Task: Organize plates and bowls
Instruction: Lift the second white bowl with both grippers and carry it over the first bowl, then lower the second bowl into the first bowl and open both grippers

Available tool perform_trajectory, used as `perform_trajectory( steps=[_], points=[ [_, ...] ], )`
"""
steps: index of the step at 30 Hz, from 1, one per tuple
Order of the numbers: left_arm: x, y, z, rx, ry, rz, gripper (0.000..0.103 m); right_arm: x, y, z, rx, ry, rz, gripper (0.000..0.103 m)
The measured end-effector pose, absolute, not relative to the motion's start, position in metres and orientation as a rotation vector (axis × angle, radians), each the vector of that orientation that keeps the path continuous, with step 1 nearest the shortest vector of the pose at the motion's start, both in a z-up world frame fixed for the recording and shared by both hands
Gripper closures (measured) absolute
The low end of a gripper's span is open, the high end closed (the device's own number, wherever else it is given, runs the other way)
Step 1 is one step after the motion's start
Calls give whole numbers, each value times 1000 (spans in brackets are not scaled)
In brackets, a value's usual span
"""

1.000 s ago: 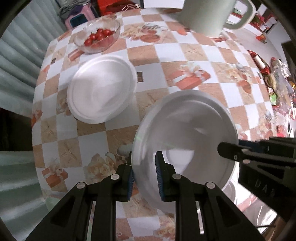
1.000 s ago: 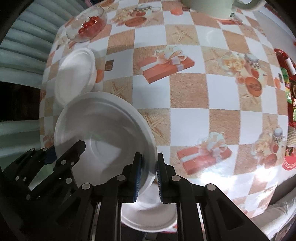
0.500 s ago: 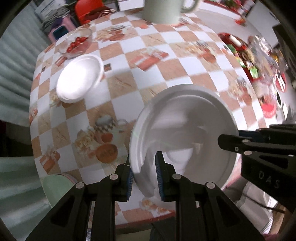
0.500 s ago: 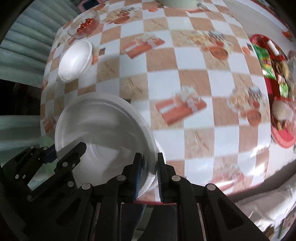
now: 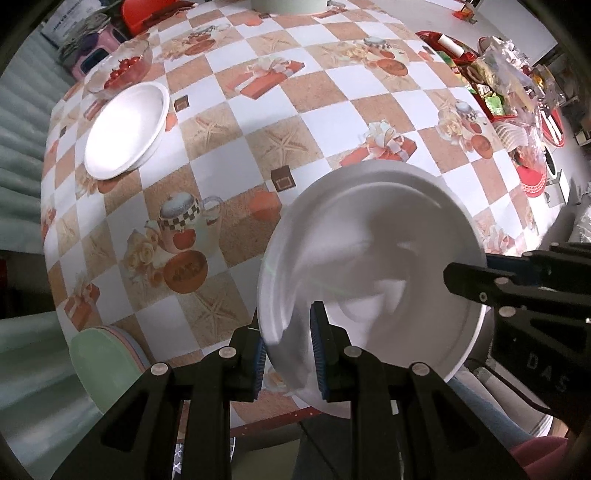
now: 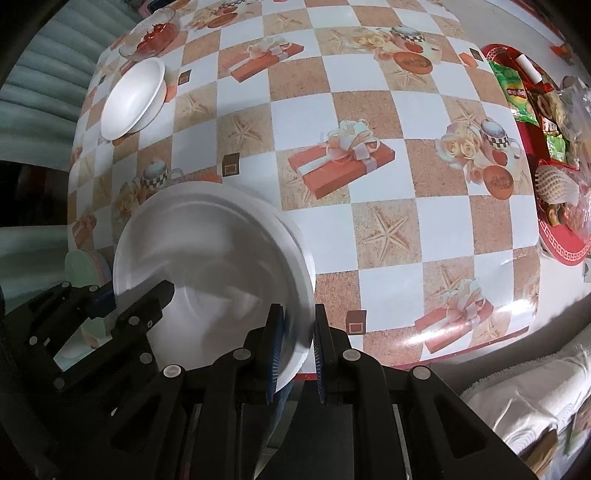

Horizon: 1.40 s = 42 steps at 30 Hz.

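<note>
2 wrist fisheyes, near, facing table [image 5: 325, 110] (shared)

Held plate [image 5: 373, 258] over table [image 5: 325, 92] near edge; bowl [image 5: 125, 129] far left, beside tomato bowl [image 5: 122, 68].

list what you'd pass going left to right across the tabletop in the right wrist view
white bowl → glass bowl of tomatoes → large white plate held by both tongs → red snack tray at the right edge
</note>
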<state>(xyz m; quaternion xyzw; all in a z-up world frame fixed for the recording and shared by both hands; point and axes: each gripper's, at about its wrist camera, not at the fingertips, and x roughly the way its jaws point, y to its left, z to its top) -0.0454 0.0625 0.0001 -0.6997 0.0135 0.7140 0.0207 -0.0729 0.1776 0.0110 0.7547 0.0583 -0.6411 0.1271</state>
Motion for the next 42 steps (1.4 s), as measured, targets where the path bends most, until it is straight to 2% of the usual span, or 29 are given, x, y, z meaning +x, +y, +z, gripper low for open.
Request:
perform_trajectory(
  steps=[16,19,21,24,26,28,29,30,31,32,35,37,39,42],
  points=[
    [-42,61,-20,-2223,23,2170,78,-72,176,-10,2236,182,-1830,86],
    [-43,62,-22,-2219,7,2156,65,-73,177,-13,2240,168,-1823,86],
    [-42,63,-21,-2210,23,2163,45,-73,177,-15,2247,169,-1811,86],
    [-42,61,-17,-2182,31,2190,30,-74,179,-17,2259,160,-1803,86],
    [-41,58,-16,-2177,19,2202,23,-75,181,-18,2269,147,-1798,86],
    [-41,53,-15,-2182,5,2210,23,-77,184,-18,2274,144,-1798,86],
    [-41,50,-15,-2194,-3,2208,23,-78,185,-18,2276,144,-1800,83],
    [-40,47,-16,-2209,-18,2204,23,-79,187,-17,2276,144,-1801,56],
    [-39,45,-17,-2221,-30,2200,22,-81,188,-16,2274,139,-1804,34],
    [-40,44,-19,-2246,-32,2194,20,-82,189,-14,2266,129,-1807,2],
    [-37,32,-18,-2267,-57,2239,18,-89,189,-3,2217,123,-1835,1],
    [-37,21,-14,-2267,-100,2289,13,-94,187,0,2206,132,-1840,1],
    [-37,6,-7,-2260,-158,2348,0,-101,184,4,2201,143,-1842,1],
    [-40,-15,6,-2224,-245,2431,0,-113,181,12,2175,169,-1869,1]
  ],
)
